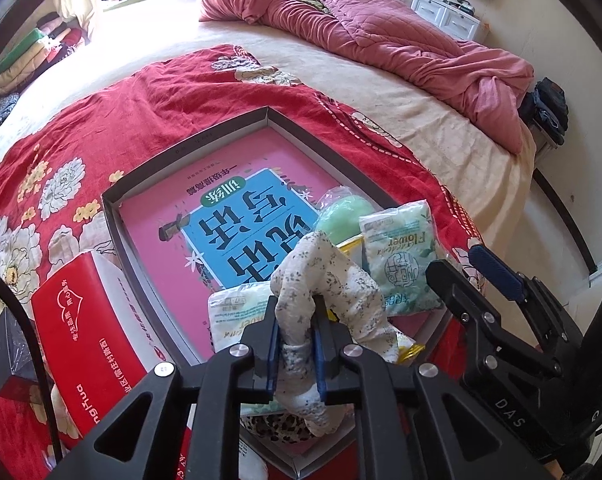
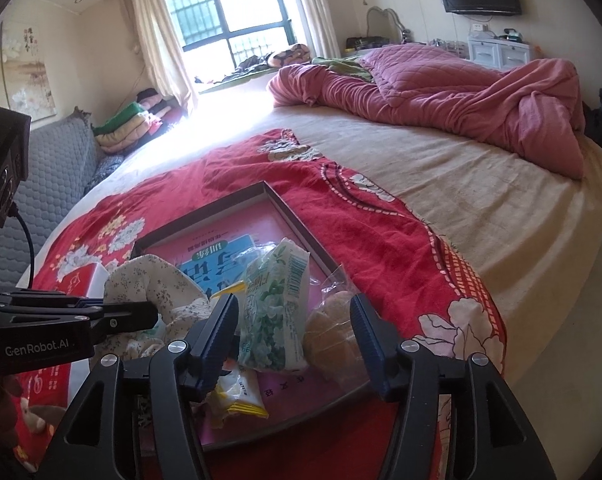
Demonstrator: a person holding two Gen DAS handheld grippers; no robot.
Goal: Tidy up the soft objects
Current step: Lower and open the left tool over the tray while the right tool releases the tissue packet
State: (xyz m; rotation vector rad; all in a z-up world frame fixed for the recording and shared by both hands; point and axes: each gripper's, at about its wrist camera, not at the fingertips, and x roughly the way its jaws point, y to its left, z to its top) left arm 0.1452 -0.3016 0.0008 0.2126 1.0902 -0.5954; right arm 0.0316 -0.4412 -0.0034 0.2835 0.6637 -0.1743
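We're working over a shallow grey cardboard tray (image 1: 189, 136) sitting on a red floral blanket (image 1: 81, 128) near the bed's (image 2: 481, 216) front edge. Left gripper (image 1: 295, 340) is pinching a cream floral cloth (image 1: 329, 280), jaws nearly shut with the fabric bunched between the blue pads; the cloth is draping over the tray's near end. Right gripper (image 2: 295, 332) is hovering with jaws spread wide and not pressing anything; a green-and-white flower-print tissue pack (image 2: 277, 312) and a bagged bun (image 2: 333, 340) are sitting between its fingers, both inside the tray's near right corner.

Clutter is crowding that corner: a second tissue pack (image 1: 229, 320), a yellow wrapper (image 2: 241, 396), a pale green round thing in clear film (image 1: 343, 212). A pink book with a blue panel (image 1: 221, 232) is lining the tray floor, flat and glossy. A red tissue box (image 1: 85, 320) is butting against the tray's left wall, with a dark box (image 1: 9, 356) just beside it.

The tray's far half is staying open, as is the beige sheet beyond the blanket. A rumpled pink quilt (image 2: 441, 92) is piling along the bed's far right edge, well apart.
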